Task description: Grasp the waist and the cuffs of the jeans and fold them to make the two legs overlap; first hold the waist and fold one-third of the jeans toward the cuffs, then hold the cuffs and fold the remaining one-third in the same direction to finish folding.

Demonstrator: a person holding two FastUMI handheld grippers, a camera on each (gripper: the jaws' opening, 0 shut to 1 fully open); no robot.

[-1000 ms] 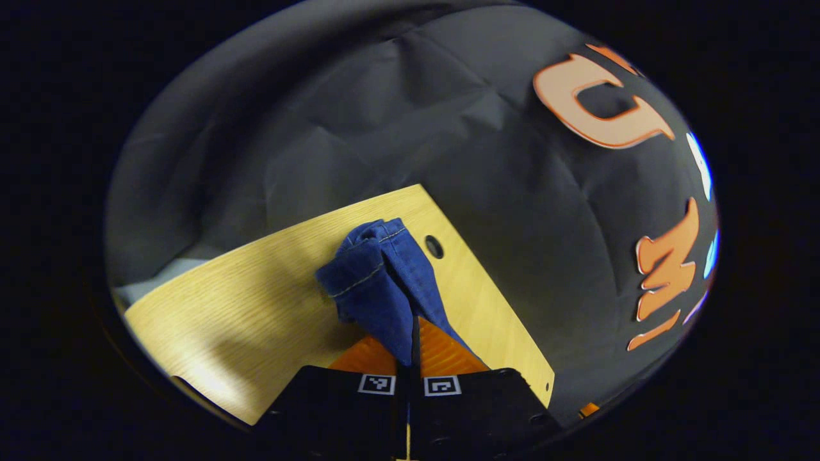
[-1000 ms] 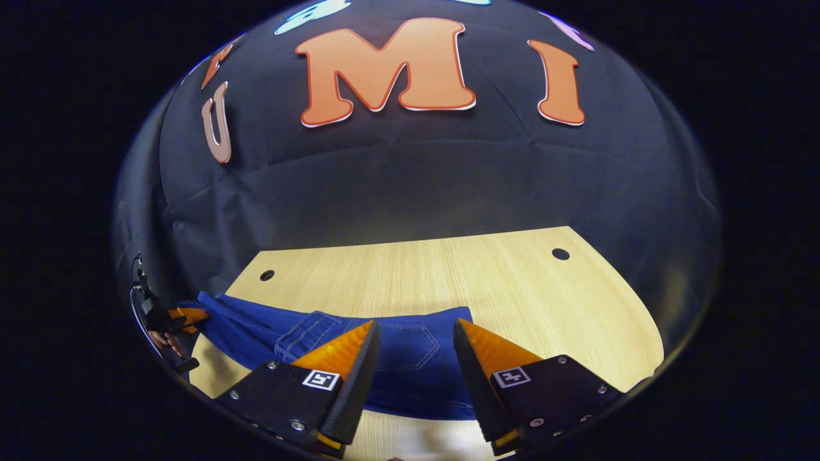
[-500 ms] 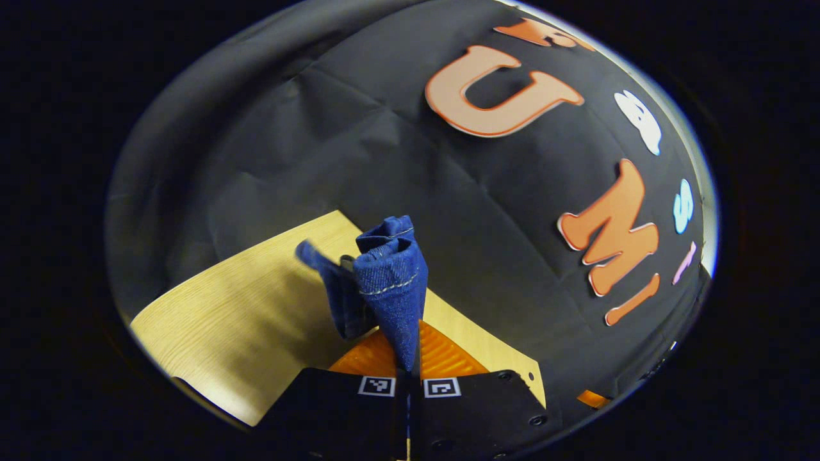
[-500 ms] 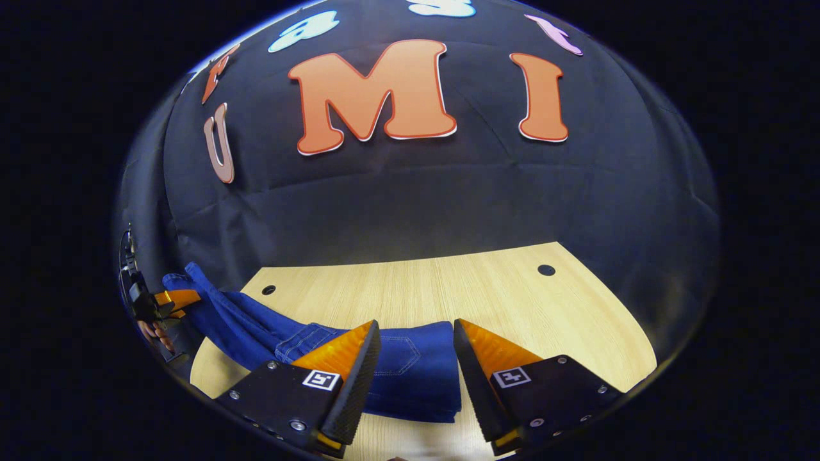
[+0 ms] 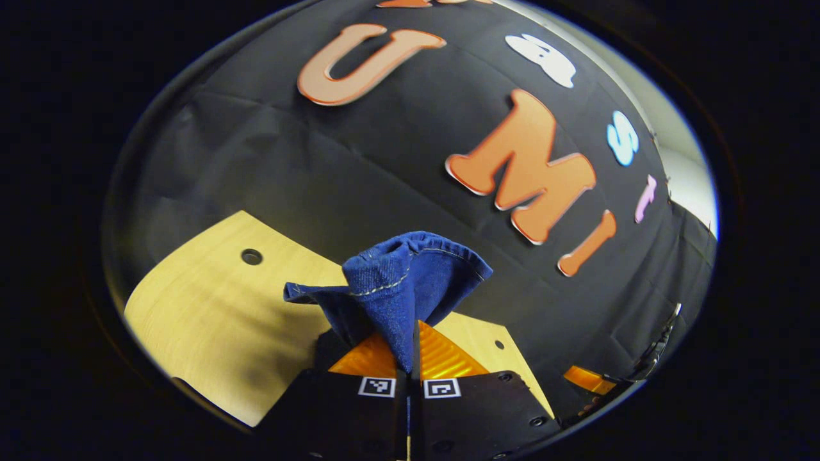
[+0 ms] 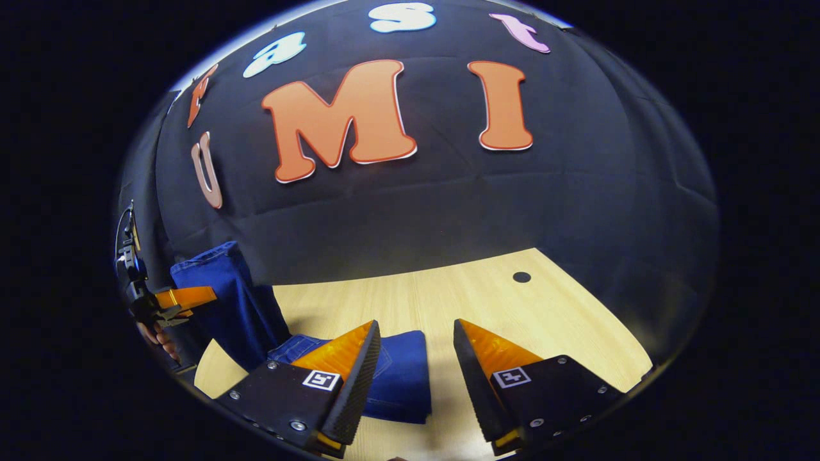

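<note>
— Where do we see the jeans from the right gripper view?

— Part of them lies folded on the bench, just ahead of our right claw, while the leg end rises steeply from that bundle up to the left, where our left claw holds it in the air. So the long axis runs from the folded part on the bench, leftward and upward to the raised end.

— And the right claw itself?

— Its fingers stand wide apart with nothing between them; the folded denim sits behind the left finger and in the gap, but we cannot tell whether it touches.

— What about the left gripper view?

— There our left claw is clenched on the cuffs: both fingers press together on the denim, and the hemmed edge fans out above the tips, pointing up and away toward the booth wall, clear of the bench below. A hand shows under the left claw in the right gripper view
</note>
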